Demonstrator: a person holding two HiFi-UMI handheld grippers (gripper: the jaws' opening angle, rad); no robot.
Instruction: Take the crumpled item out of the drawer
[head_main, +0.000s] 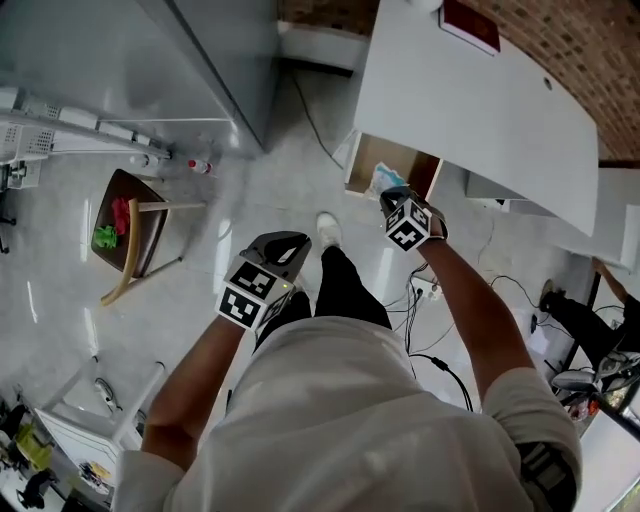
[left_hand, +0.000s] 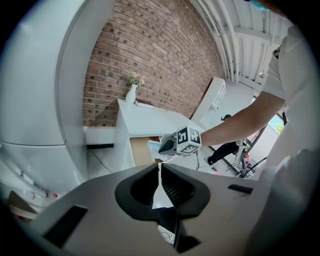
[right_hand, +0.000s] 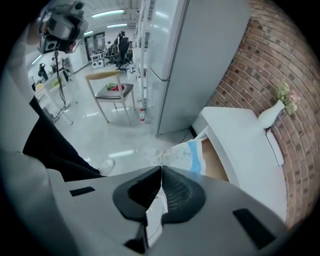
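A crumpled white and blue item (right_hand: 189, 152) is pinched in my right gripper (right_hand: 161, 168), whose jaws are shut on it. It sticks out past the tips, over the front edge of the open wooden drawer (right_hand: 218, 161). In the head view the right gripper (head_main: 388, 197) is at the drawer (head_main: 400, 158) under the white desk, and the crumpled item (head_main: 382, 180) shows just beyond it. My left gripper (head_main: 291, 246) hangs by my left leg, away from the drawer. Its jaws (left_hand: 160, 169) are shut with nothing between them.
The white desk (head_main: 470, 100) overhangs the drawer; a vase (right_hand: 270, 116) stands on it by the brick wall. A tall grey cabinet (head_main: 190, 60) stands to the left. A wooden chair (head_main: 130, 235) holds red and green things. Cables (head_main: 425, 300) lie on the floor by my feet.
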